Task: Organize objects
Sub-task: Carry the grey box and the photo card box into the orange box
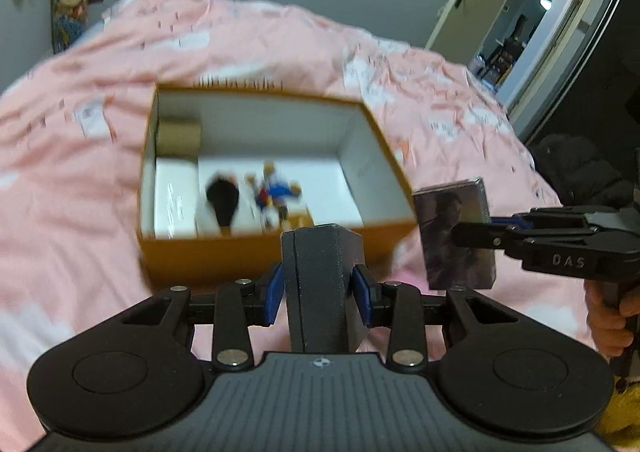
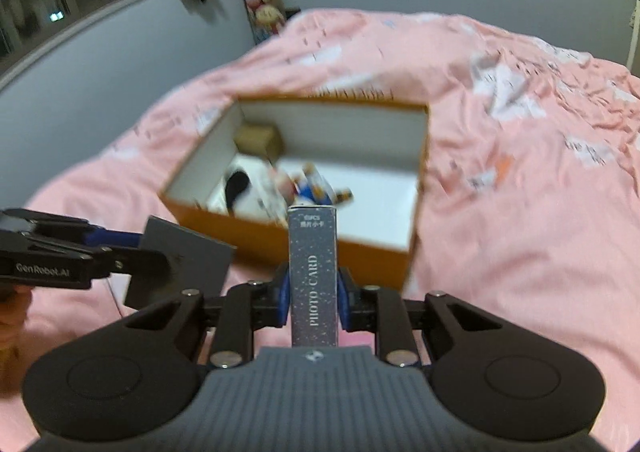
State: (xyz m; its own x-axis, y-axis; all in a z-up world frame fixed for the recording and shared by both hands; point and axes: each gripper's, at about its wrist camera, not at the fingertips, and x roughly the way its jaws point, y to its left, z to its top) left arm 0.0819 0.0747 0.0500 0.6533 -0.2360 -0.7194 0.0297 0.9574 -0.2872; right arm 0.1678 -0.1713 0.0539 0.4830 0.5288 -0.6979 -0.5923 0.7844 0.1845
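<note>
Two grippers, each pinching a small box, held over a pink bed in front of an open orange carton.

The left gripper point(image 1: 320, 288) is clamped on a dark grey box point(image 1: 320, 272), its blue pads point(image 1: 273, 298) pressing both sides; from the right wrist view the same grey box point(image 2: 188, 264) appears at the left, held by that gripper point(image 2: 160, 264). The right gripper point(image 2: 313, 300) grips a tall speckled card box point(image 2: 313, 276) labelled "PHOTO CARD", standing upright between its pads; in the left wrist view that card box point(image 1: 456, 236) hangs just beside the carton's near right corner. The carton point(image 1: 224, 256) rests on the bed point(image 1: 80, 172), and inside it lie a brown box point(image 1: 178, 136), a white box point(image 1: 174, 200), a black item point(image 1: 222, 200) and a small colourful figure point(image 1: 276, 192), all blurred. A hand point(image 1: 608, 316) grips the right gripper's handle.
</note>
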